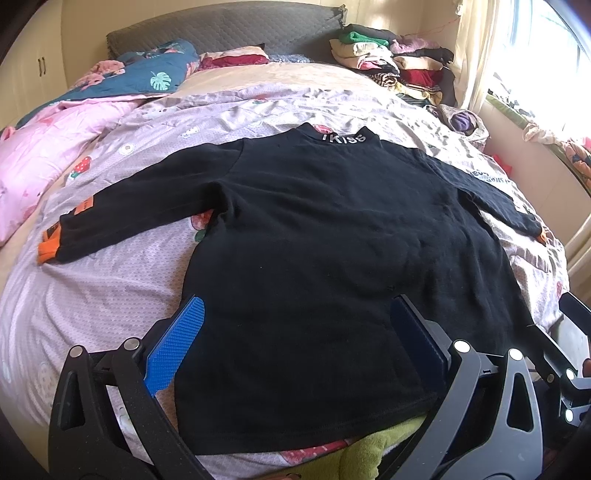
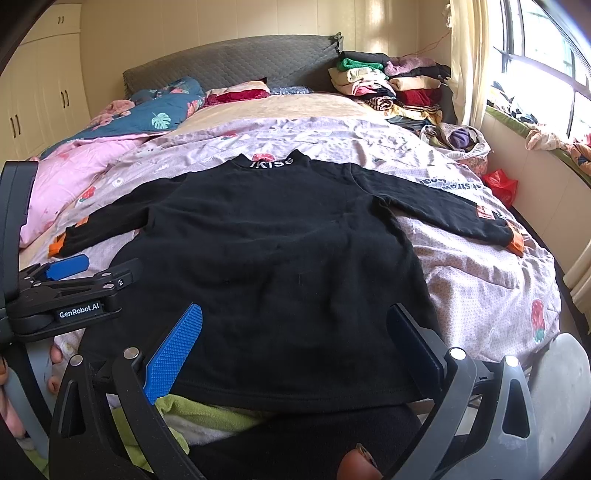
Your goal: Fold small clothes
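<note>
A small black long-sleeved top (image 1: pixel 314 240) (image 2: pixel 266 258) lies flat on the bed, collar away from me, both sleeves spread outward with orange cuffs (image 1: pixel 50 247) (image 2: pixel 517 242). White letters mark its collar (image 1: pixel 345 138). My left gripper (image 1: pixel 295 317) hovers open over the hem's left half, blue pads (image 1: pixel 177 343) wide apart and holding nothing. My right gripper (image 2: pixel 295 321) is open too, above the hem's right half. In the right wrist view the left gripper (image 2: pixel 85 267) shows from the side at the left edge of the top.
The bed carries a pink patterned sheet (image 1: pixel 110 295), a pink quilt (image 1: pixel 48 155) and a blue quilt (image 1: pixel 147 77) at the left. Piled clothes (image 1: pixel 391 62) sit at the far right by the grey headboard (image 1: pixel 221 33). A green cloth (image 2: pixel 199 413) lies under the hem. A window (image 2: pixel 546 55) is at the right.
</note>
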A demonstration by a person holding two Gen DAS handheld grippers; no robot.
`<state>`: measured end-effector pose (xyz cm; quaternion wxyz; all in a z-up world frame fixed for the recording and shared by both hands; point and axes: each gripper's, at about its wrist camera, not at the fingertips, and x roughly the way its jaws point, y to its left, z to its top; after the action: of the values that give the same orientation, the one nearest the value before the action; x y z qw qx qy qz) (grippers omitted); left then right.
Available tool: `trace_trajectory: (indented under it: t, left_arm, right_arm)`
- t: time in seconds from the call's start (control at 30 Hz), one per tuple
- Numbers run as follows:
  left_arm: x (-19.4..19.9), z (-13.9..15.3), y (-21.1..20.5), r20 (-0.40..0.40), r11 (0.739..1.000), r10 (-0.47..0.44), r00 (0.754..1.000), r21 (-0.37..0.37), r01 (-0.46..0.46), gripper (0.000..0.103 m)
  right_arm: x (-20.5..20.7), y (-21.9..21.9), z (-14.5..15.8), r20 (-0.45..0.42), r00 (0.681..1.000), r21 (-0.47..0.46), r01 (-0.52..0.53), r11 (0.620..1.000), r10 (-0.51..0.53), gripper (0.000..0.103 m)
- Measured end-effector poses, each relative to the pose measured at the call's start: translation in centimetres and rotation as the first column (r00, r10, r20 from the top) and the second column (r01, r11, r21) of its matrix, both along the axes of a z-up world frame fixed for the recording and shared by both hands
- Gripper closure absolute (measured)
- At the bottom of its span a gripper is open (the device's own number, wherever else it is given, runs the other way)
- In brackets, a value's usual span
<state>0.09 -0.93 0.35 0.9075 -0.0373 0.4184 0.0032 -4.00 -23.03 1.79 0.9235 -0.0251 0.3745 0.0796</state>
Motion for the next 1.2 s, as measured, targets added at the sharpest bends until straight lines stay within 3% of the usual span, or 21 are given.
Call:
trace_trajectory:
  t: [0.37, 1.2]
  left_arm:
    - [0.6, -0.2, 0.1, 0.004, 1.000, 0.000, 1.000, 0.004, -0.001, 0.008]
    - [10.8, 3.2, -0.1, 0.021, 0.998, 0.047, 0.999, -0.038, -0.046, 0.008]
  right_arm:
    - [0.7, -0.2, 0.2, 0.005, 1.000, 0.003, -0.004, 1.000, 0.004, 0.004]
    - [11.6, -0.4, 4.6, 0.019, 0.999, 0.066, 0.050, 0.997, -0.051, 0.004]
